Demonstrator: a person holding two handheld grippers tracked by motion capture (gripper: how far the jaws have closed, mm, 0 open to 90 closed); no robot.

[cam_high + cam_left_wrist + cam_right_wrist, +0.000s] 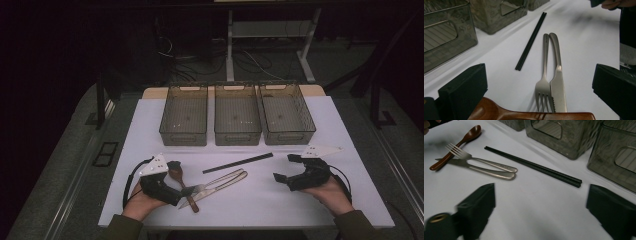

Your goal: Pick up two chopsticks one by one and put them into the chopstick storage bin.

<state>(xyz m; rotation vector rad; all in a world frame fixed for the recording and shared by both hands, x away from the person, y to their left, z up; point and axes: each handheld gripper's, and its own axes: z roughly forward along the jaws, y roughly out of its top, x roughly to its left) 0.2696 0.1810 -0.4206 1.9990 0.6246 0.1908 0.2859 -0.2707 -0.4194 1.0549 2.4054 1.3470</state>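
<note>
Your left tool (176, 176) and right tool (284, 168) gape empty; cutlery (220, 181) lies unsorted, three bins (237, 140) unfilled.

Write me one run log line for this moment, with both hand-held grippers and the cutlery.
left hand-held gripper: open, over wooden spoon | right hand-held gripper: open, holding nothing | fork, knife, chopsticks: on table

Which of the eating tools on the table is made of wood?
The brown spoon at the left end. It is wooden, while the fork and knife lying across its handle are shiny metal, and the chopsticks are black.
</note>
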